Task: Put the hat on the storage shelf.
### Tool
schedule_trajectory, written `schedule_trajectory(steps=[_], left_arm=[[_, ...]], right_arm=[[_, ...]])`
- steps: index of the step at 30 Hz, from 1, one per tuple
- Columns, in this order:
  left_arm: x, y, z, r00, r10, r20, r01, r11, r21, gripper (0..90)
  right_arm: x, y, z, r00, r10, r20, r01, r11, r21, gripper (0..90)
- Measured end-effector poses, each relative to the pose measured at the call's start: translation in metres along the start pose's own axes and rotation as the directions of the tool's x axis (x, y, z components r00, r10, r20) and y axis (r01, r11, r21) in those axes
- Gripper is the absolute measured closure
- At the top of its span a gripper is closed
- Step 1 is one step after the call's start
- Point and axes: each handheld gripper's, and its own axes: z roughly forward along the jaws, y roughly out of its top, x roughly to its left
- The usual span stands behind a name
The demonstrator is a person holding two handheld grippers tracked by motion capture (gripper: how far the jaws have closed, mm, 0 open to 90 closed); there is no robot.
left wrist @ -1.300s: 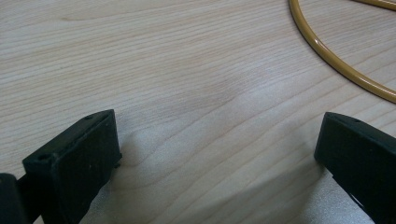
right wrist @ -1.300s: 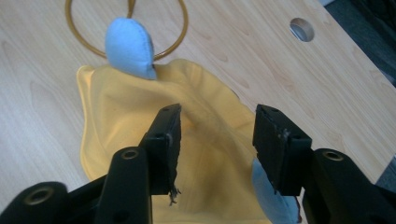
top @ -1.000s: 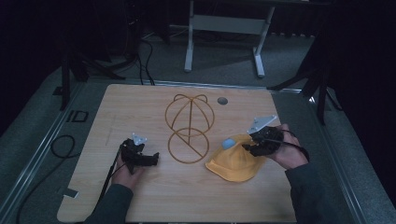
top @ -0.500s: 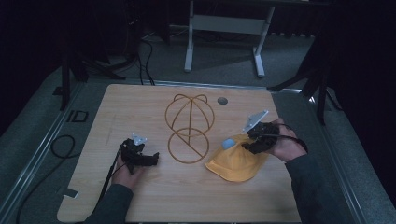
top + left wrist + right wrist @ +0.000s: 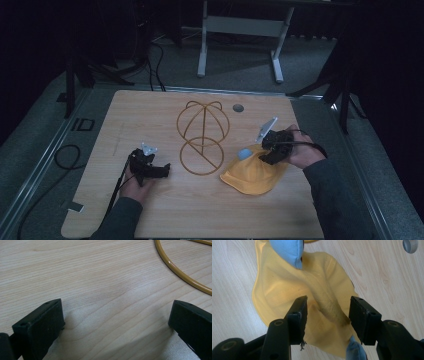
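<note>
Grasping of the yellow cap (image 5: pixel 256 172) is the step judged to be in hand. The cap lies crumpled on the worktop (image 5: pixel 165 210), just right of the wire hat stand (image 5: pixel 202 137). A raised fold is straddled by the right gripper (image 5: pixel 327 312), whose jaws have just been closing a little but are not yet pressed on it. The left gripper (image 5: pixel 117 322) is held spread over bare wood. Next, the fold must be pinched firmly before lifting.
</note>
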Motion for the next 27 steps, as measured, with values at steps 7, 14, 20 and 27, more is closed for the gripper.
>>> schedule_trajectory(steps=[7, 14, 20, 27], left_arm=[[0.000, 0.000, 0.000, 1.0000, -0.001, 0.001, 0.001, 1.0000, 0.000, 0.1], [0.000, 0.000, 0.000, 1.0000, 0.000, 0.000, 0.000, 1.0000, -0.002, 0.1], [0.000, 0.000, 0.000, 1.0000, 0.001, 0.000, -0.001, 1.0000, -0.001, 0.1], [0.000, 0.000, 0.000, 1.0000, 0.001, -0.001, -0.001, 1.0000, -0.002, 0.1]], right_arm=[[-0.001, 0.008, 0.004, 0.9982, -0.053, -0.026, 0.055, 0.997, 0.058, 54.5], [-0.005, 0.013, 0.005, 0.9952, -0.073, -0.065, 0.079, 0.992, 0.102, 76.1], [-0.007, 0.014, 0.001, 0.9950, -0.072, -0.070, 0.081, 0.988, 0.132, 83.2], [-0.016, 0.010, -0.006, 0.9994, -0.011, -0.033, 0.016, 0.990, 0.139, 83.9]])
